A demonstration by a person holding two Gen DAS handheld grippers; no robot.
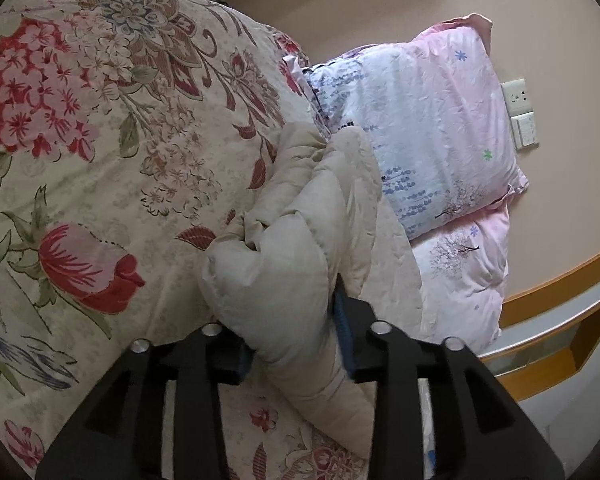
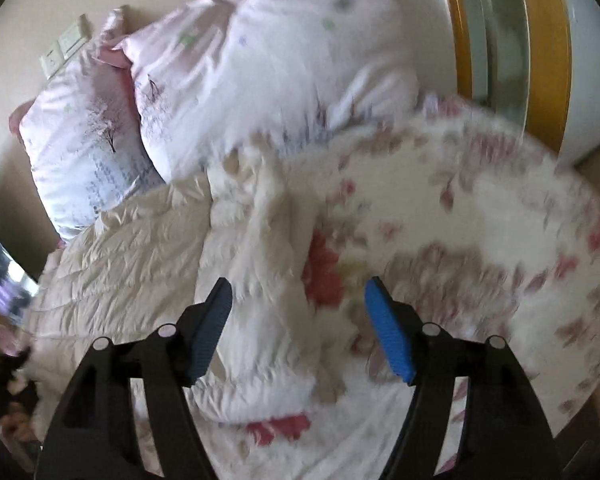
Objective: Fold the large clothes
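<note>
A cream puffer jacket lies bunched on the floral bedspread, near the head of the bed. The left gripper is clamped on a thick fold of it, the padded fabric bulging up between the blue pads. The right gripper hovers over the jacket with its jaws spread wide, holding nothing; that view is blurred. Two pink printed pillows lean against a beige wall beside a socket and switch plate. Wooden trim runs along past the pillows.
</note>
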